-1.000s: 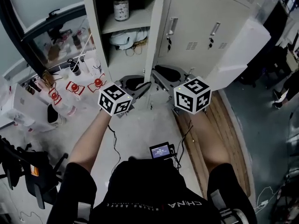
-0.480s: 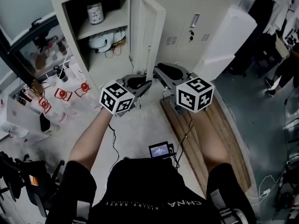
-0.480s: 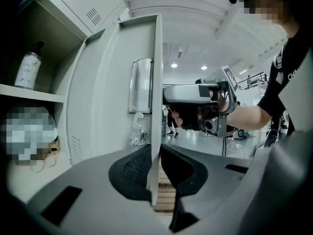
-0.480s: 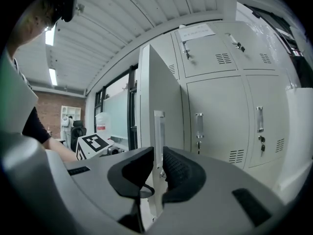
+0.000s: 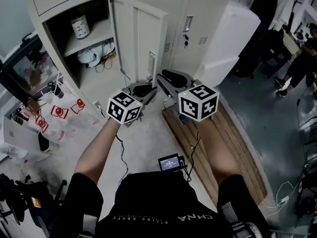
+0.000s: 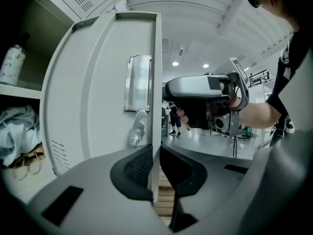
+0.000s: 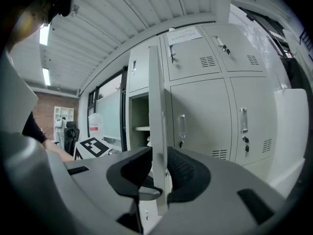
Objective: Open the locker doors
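At the upper left of the head view, the open locker compartment (image 5: 74,48) shows a shelf (image 5: 96,33) carrying a labelled jar (image 5: 79,26), with a white bundle (image 5: 94,55) below it. Just right of that, at upper centre, the locker door (image 5: 133,38) stands swung out, its free edge turned toward the person. The left gripper (image 5: 151,89) sits at that edge, low on the door. In the left gripper view its jaws are closed on the thin door edge, one pad on each face, below the metal handle (image 6: 138,82). The right gripper (image 5: 161,78) is just beside it, near the centre of the frame. In the right gripper view its jaws likewise clamp the same edge between the pads. Further right the neighbouring locker doors (image 5: 195,29) are shut, a white panel (image 5: 230,41) leans against them, and wooden planks (image 5: 237,133) lie on the floor at the lower right
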Demonstrator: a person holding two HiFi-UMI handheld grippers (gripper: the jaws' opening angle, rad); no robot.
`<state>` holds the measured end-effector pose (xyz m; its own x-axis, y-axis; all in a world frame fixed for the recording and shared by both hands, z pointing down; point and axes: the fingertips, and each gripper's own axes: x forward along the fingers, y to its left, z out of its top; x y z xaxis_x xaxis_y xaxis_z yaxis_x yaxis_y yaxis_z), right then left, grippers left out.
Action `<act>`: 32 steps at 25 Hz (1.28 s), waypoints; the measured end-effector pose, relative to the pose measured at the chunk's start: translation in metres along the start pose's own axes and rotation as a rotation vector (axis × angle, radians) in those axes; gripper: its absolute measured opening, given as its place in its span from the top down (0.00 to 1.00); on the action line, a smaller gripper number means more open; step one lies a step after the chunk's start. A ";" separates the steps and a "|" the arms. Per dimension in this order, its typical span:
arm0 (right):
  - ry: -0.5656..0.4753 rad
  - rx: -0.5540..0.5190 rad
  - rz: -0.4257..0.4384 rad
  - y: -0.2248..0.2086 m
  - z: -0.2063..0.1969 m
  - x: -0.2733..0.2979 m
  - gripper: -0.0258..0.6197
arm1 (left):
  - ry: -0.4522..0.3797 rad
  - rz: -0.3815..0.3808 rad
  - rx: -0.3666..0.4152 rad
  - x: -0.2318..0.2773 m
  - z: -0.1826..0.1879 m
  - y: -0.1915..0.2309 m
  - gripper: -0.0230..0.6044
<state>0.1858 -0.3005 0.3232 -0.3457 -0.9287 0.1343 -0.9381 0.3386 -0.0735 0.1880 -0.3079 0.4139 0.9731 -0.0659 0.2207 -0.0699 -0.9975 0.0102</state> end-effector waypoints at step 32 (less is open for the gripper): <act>-0.193 0.011 -0.109 -0.028 0.040 -0.024 0.78 | 0.030 0.001 0.057 0.021 -0.003 0.006 0.87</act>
<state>0.2209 -0.2936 0.2820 -0.2309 -0.9717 -0.0496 -0.9689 0.2343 -0.0795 0.2076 -0.3151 0.4218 0.9661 -0.0668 0.2495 -0.0572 -0.9973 -0.0454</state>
